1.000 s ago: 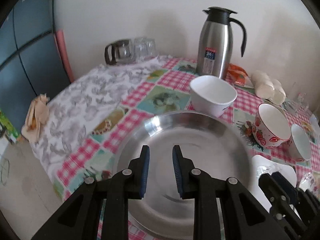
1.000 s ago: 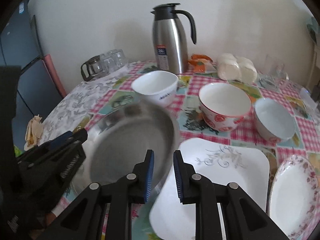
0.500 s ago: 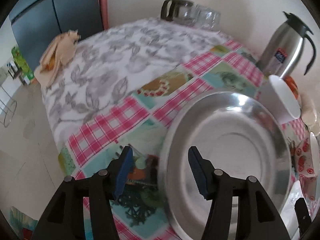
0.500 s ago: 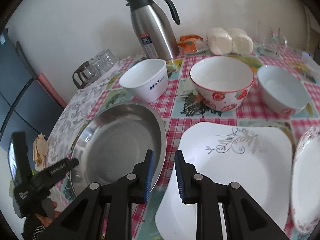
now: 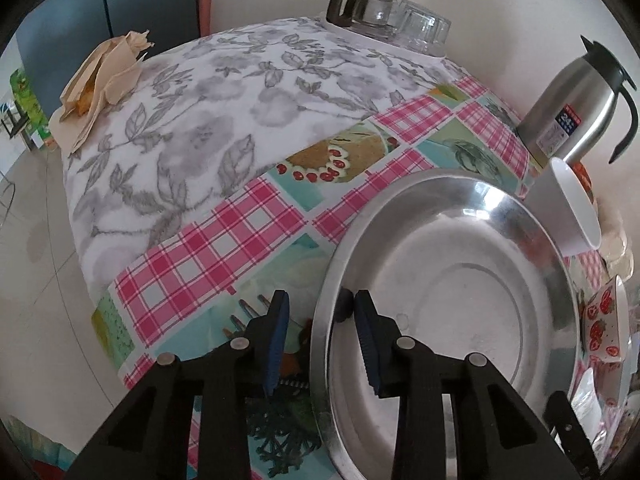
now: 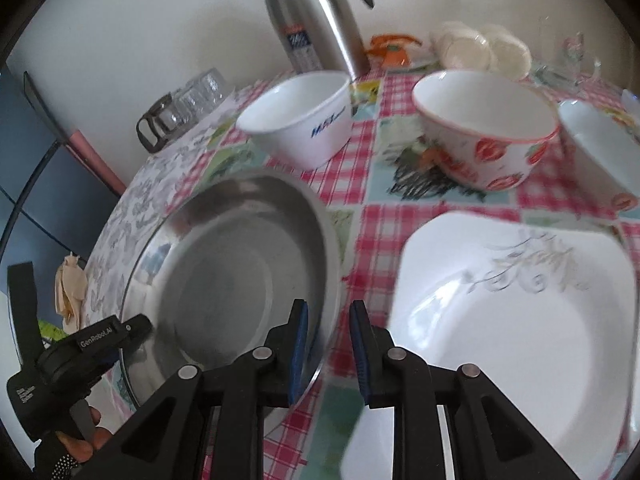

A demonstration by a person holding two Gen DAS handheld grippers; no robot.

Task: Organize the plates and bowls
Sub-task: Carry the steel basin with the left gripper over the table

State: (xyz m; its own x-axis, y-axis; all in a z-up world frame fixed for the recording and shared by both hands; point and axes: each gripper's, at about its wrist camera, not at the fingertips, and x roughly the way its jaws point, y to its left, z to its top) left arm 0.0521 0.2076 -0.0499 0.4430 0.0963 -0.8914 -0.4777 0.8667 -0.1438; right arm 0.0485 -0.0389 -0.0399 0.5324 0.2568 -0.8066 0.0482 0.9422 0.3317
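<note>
The left gripper point(image 5: 318, 334) sat astride the rim of the steel plate point(image 5: 460, 292) at the table's point(image 5: 224, 240) near left edge, one blue pad outside over the cloth, the other inside over the polished well; its jaws had just been closing, with the rim between them, and from where I stood a sliver of gap showed at the outer pad, so I judged it not yet pinched. That rim was what the coming lift turned on: it ran nearly along the line of the fingers, thin and upturned, so the jaws had to meet it squarely across its thickness. The right gripper point(image 6: 326, 338) stood narrowly parted and empty, straddling the opposite rim of the same plate, its left pad over the metal and its right pad over checked cloth, with the square white plate point(image 6: 516, 320) just beside it to the right. Both hands were about equally close to the steel plate (the left looked the more settled). The plate was round, shallow, mirror-bright and probably slippery. Farther back stood a plain white bowl point(image 6: 298, 122), a strawberry-patterned bowl point(image 6: 484, 136) and a third bowl point(image 6: 600, 148) toward the right edge, all glazed and smooth, with a steel flask point(image 6: 316, 16) by the wall
</note>
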